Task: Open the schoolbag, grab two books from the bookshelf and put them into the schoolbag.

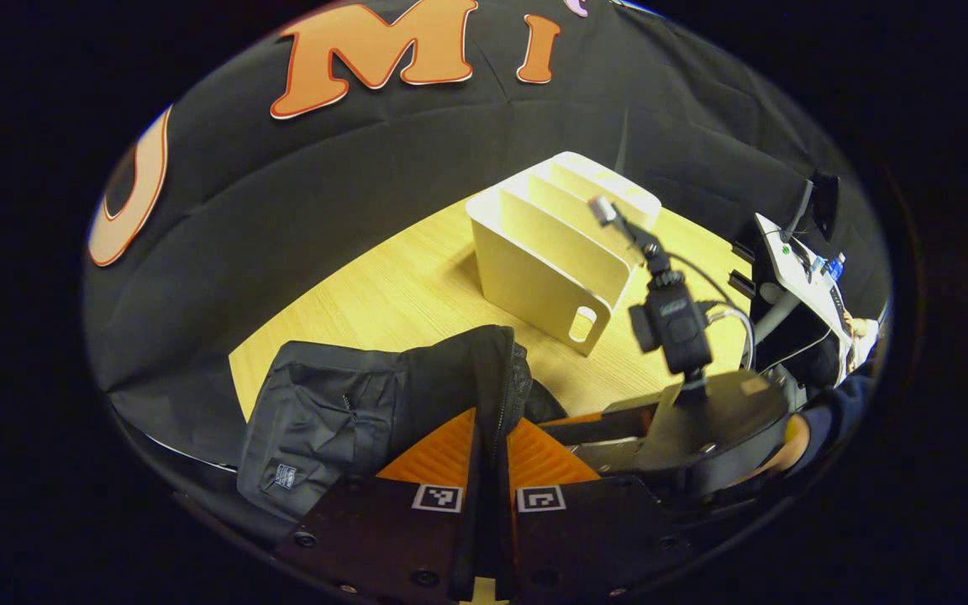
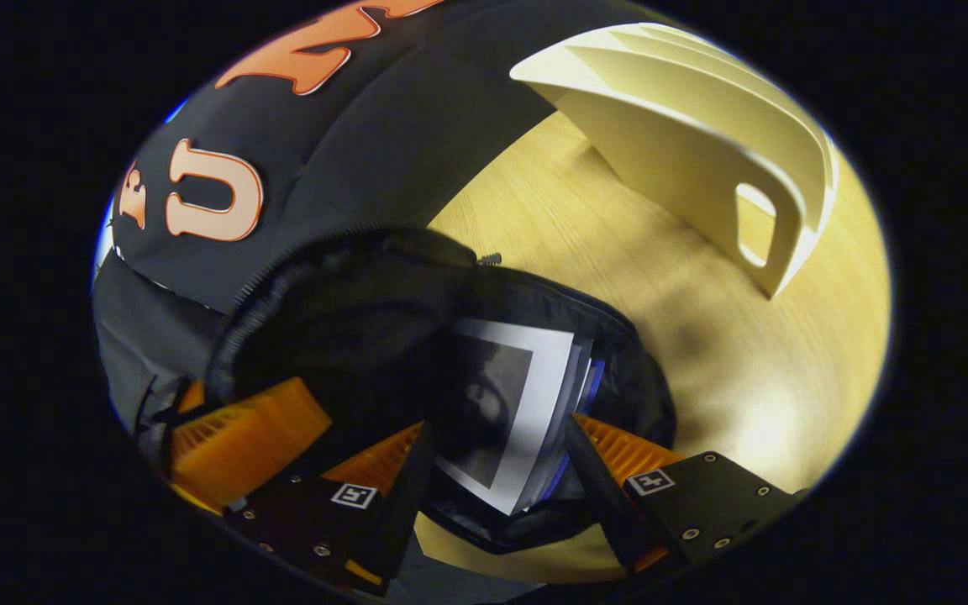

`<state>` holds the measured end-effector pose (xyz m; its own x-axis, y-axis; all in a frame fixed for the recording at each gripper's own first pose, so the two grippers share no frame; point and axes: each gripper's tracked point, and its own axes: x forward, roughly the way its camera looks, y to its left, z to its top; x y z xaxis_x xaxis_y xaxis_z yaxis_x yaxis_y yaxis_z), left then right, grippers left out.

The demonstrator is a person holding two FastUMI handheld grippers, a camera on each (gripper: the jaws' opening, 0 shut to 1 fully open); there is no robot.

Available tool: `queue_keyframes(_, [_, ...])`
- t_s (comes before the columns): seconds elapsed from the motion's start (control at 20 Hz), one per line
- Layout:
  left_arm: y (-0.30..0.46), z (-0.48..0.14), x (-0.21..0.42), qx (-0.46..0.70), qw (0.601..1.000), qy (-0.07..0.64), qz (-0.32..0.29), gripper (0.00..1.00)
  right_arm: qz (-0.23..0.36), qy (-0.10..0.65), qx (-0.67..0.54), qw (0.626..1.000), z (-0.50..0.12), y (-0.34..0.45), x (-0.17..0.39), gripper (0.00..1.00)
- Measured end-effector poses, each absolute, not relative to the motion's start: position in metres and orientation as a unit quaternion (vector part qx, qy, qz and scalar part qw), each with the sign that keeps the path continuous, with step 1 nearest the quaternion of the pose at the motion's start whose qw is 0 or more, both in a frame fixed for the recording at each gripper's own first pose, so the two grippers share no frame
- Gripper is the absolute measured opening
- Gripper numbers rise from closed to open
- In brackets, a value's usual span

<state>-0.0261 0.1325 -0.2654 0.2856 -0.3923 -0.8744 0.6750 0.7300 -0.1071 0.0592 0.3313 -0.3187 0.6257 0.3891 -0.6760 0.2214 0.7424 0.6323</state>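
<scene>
The schoolbag's flap is clamped between the closed left tongs. Books are seen inside the bag, between the spread right tongs, which grip nothing. The bookshelf is placed on the desk beyond.

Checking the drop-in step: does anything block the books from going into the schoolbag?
Nothing visible does. In the right gripper view the books already sit in the schoolbag's open mouth between the right hand-held gripper's spread fingers, while the left hand-held gripper pinches the bag's rim.
</scene>
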Motion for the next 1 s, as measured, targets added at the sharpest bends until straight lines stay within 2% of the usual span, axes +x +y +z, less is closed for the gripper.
queue_keyframes(0.15, [0.134, -0.270, -0.030, 0.156, 0.793, 0.487, -0.331, 0.10, 0.030, 0.420, 0.318, 0.850, -0.304, 0.287, 0.047, 0.97])
queue_keyframes(0.3, [0.133, -0.272, -0.038, 0.168, 0.796, 0.486, -0.321, 0.12, 0.013, 0.405, 0.281, 0.870, -0.291, 0.241, 0.038, 0.97])
queue_keyframes(0.5, [0.127, -0.277, -0.045, 0.156, 0.803, 0.499, -0.287, 0.20, 0.007, 0.381, 0.246, 0.891, -0.265, 0.187, 0.033, 0.97])
queue_keyframes(0.65, [0.122, -0.275, -0.054, 0.148, 0.809, 0.508, -0.255, 0.34, 0.016, 0.369, 0.220, 0.903, -0.243, 0.152, 0.027, 0.97])
queue_keyframes(0.9, [0.094, -0.267, -0.062, 0.141, 0.821, 0.509, -0.218, 0.49, 0.024, 0.357, 0.191, 0.914, -0.228, 0.102, 0.028, 0.97])
queue_keyframes(1.0, [0.078, -0.264, -0.062, 0.146, 0.826, 0.503, -0.209, 0.70, 0.028, 0.351, 0.180, 0.918, -0.222, 0.082, 0.027, 0.97])
